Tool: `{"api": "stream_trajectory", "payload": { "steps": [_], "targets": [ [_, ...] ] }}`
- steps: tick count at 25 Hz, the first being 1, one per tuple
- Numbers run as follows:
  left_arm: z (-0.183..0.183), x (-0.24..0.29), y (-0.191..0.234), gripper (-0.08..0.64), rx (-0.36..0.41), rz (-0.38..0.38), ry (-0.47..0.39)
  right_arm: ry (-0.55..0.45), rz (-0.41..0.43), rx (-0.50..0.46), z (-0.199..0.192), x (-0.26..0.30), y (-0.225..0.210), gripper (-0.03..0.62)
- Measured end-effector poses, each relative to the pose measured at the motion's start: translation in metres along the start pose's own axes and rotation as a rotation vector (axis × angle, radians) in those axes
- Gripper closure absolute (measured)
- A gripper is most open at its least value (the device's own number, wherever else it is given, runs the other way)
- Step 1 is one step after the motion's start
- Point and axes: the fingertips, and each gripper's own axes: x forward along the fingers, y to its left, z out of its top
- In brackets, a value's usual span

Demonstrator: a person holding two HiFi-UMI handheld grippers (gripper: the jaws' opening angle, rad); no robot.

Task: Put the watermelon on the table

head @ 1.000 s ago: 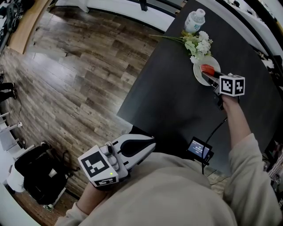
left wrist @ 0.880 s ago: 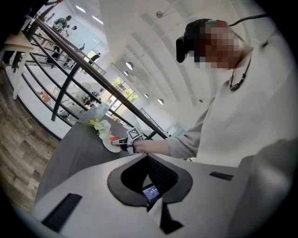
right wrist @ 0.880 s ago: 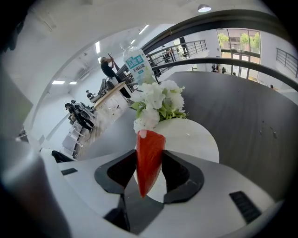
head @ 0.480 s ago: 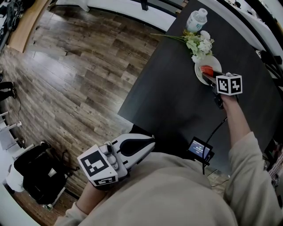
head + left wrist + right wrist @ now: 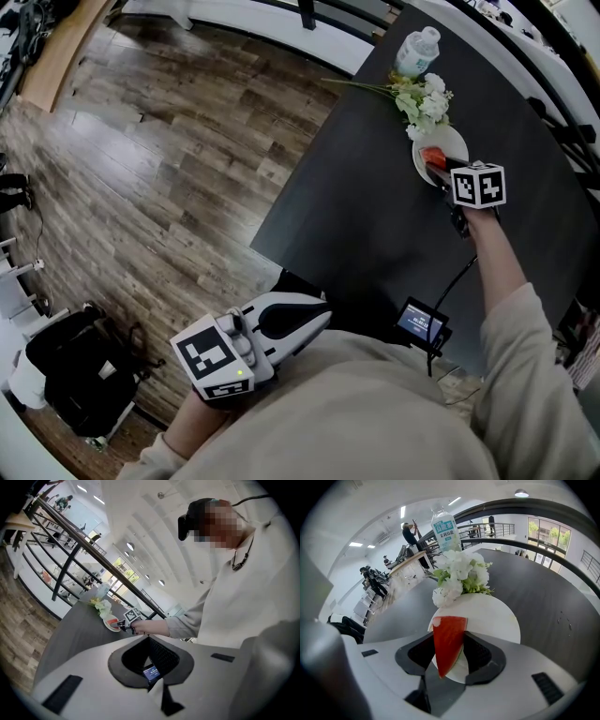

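Right hand-held gripper (image 5: 450, 654) is clenched on the watermelon (image 5: 448, 637), one pad pressing on each flat red face. The slice stands on edge between the jaws, just over the white plate (image 5: 497, 616), so it has not yet reached the bare dark table (image 5: 534, 588). I judge the slice to be light, with soft and wet flesh that can slip or get crushed, and with a thin rind as its only firm part. The best hold would then be across the two flat faces, close to the rind end, with gentle pressure only. Left hand-held gripper (image 5: 319, 314) is closed with nothing in it, low beside the person's body and well apart from the table. By count I see one watermelon slice, one plate, one bunch of white flowers (image 5: 461, 576) touching the plate rim at 12 o'clock from the slice, one water bottle (image 5: 444, 529) further at 12 o'clock, and two grippers.
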Motion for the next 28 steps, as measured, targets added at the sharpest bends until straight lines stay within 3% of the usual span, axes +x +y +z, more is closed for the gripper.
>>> {"api": "stream_trajectory", "payload": {
  "steps": [16,28],
  "targets": [
    [-0.006,-0.006,-0.002,0.557,-0.017,-0.016,-0.004,-0.035,0.005,-0.012,0.001,-0.001,0.009,0.370],
    [-0.002,-0.011,-0.013,0.557,0.024,-0.058,0.014,-0.085,-0.021,0.012,0.000,-0.030,0.014,0.370]
  ]
}}
